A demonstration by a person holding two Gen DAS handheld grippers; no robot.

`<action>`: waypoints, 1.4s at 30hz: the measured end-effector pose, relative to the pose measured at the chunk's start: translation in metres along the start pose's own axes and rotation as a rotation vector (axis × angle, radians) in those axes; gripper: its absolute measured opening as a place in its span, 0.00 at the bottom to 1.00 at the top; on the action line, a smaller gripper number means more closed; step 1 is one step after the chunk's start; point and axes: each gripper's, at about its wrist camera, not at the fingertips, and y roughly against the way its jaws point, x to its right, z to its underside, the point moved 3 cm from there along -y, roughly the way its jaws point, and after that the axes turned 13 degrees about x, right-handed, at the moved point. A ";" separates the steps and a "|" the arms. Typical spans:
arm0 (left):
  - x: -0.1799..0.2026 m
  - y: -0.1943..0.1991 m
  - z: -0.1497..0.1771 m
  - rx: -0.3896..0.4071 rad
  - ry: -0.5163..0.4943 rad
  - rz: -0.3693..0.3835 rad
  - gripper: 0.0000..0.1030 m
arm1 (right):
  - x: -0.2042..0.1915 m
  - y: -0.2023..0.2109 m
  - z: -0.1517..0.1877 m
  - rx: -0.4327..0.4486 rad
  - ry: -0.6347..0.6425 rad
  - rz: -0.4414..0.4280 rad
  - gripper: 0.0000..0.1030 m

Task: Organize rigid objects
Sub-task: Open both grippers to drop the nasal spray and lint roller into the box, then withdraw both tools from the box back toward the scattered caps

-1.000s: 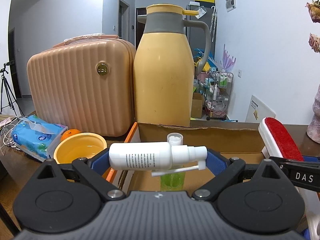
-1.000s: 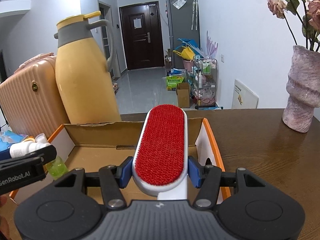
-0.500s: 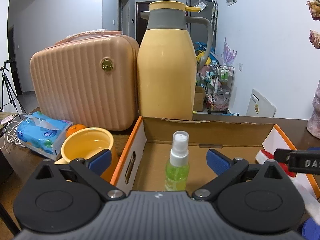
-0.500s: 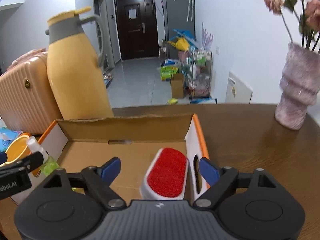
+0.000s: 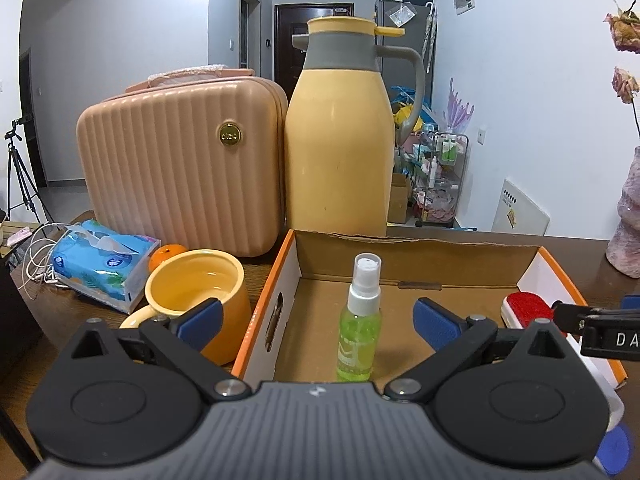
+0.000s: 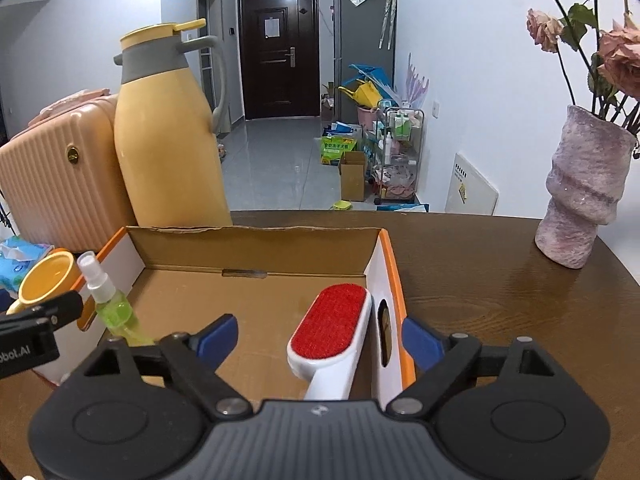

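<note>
A cardboard box (image 5: 416, 246) with orange rims sits on the brown table. In it a green spray bottle (image 5: 360, 332) stands upright near the left wall. A red-faced lint brush (image 6: 332, 328) with a white handle lies along the right wall. My left gripper (image 5: 318, 320) hangs open over the box's left half, the green bottle beyond its fingers and untouched. My right gripper (image 6: 320, 338) is above the brush, its jaws opening and the pads off the brush. The white spray bottle is out of sight.
Behind the box stand a tall yellow thermos jug (image 5: 340, 152) and a peach ribbed case (image 5: 180, 160). Left of the box are a yellow mug (image 5: 200, 288), an orange (image 5: 168, 254) and a blue tissue pack (image 5: 104, 264). A pink vase (image 6: 584, 188) stands far right.
The left gripper let go of the white spray bottle, which dropped from view. The right jaws opened and the lint brush fell into the box by its right wall.
</note>
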 end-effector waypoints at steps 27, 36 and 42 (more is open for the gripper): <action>-0.017 0.071 0.009 -0.007 0.004 -0.009 1.00 | -0.003 0.084 0.017 0.076 0.008 -0.008 1.00; -0.025 0.104 0.016 0.000 -0.005 -0.003 1.00 | -0.006 0.118 0.033 0.103 0.034 -0.011 1.00; -0.026 0.127 0.028 -0.007 -0.016 0.017 1.00 | -0.007 0.140 0.050 0.116 0.046 -0.025 1.00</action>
